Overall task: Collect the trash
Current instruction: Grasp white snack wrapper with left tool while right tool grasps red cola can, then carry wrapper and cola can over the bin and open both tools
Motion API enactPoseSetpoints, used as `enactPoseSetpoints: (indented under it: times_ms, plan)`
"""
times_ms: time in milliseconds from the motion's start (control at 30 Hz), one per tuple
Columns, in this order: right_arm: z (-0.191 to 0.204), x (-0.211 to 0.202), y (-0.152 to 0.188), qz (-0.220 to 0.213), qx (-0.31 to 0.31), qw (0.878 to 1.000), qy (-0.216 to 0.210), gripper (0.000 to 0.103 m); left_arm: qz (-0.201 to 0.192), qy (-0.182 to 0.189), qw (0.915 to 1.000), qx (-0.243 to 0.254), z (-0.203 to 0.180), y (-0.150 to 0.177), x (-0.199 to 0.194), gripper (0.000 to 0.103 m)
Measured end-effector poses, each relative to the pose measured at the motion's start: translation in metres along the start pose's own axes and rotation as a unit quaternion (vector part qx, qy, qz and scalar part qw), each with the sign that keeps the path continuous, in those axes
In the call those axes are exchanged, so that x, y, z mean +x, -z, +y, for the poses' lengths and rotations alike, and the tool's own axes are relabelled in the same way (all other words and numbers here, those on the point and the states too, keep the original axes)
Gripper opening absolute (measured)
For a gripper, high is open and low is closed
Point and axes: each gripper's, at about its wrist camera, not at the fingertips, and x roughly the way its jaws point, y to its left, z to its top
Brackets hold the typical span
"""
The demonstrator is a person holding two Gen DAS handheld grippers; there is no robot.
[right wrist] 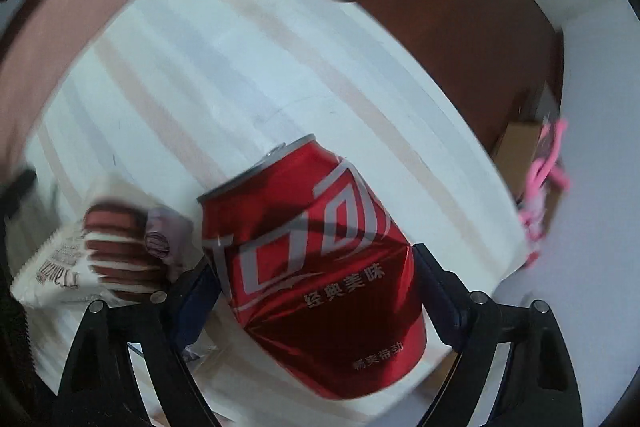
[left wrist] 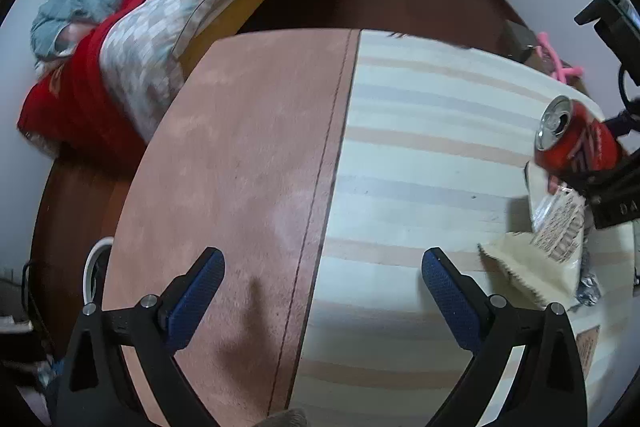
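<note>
While my right gripper [right wrist: 316, 287] points down at the bench [right wrist: 248, 75], its jaws stand wide with the red can [right wrist: 316, 267] sitting right between them. From the right wrist view the can's sides look just about against both pads, but the picture is smeary, so I honestly can't tell whether they press on it or only bracket it. No earlier look to compare, so I'll leave it at that. The can is dented, tab end open, and tilted over to the left in that view.

Just left of the can there's a white cookie wrapper [right wrist: 92, 259] lying on the striped cloth [right wrist: 224, 39], its edge right by the left finger. Can't say if it touches.

Over on the left wrist view, my left gripper [left wrist: 322, 285] has its jaws spread wide apart with nothing in them, only the bench underneath, where the pink part [left wrist: 248, 147] meets the striped cloth [left wrist: 420, 155]. The blue pads [left wrist: 452, 299] aren't touching anything that I can see.

Same view, far right: the can [left wrist: 572, 139] lies on its side near the bench edge, with the right gripper's black body [left wrist: 616, 187] over it, the wrapper [left wrist: 556, 231] just below, and a bit of crumpled foil [left wrist: 588, 289] beside the wrapper.

Behind the bench there's a bed [left wrist: 160, 39] with a checked pillow and red and blue-grey bedding piled up.
</note>
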Motion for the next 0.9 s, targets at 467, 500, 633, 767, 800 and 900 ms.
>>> enactPoseSetpoints:
  times_ms: [467,500,633,767,800,900]
  plan:
    - [-0.068,-0.019,0.157,-0.020,0.326,0.945,-0.018,0.090,0.009,0.191,0.9786,0.076,-0.080,-0.014,-0.029,0.084]
    - [-0.067,-0.022,0.163,-0.025,0.334,0.942,-0.016,0.090,0.010,0.181,0.9796,0.086,-0.086,-0.014,-0.026,0.055]
    - [-0.047,-0.043,0.182,-0.054,0.350,0.935,-0.006,0.090,0.010,0.166,0.9812,0.099,-0.100,-0.010,-0.024,0.008]
    - [-0.022,-0.063,0.190,-0.080,0.357,0.931,-0.014,0.090,-0.029,0.163,0.9818,0.092,-0.079,-0.011,-0.050,0.005]
    - [-0.014,-0.069,0.188,-0.088,0.355,0.931,-0.013,0.090,-0.038,0.159,0.9823,0.091,-0.073,-0.010,-0.058,0.005]
    - [0.003,-0.084,0.191,-0.111,0.353,0.929,-0.024,0.089,-0.071,0.139,0.9845,0.080,-0.043,-0.010,-0.088,0.004]
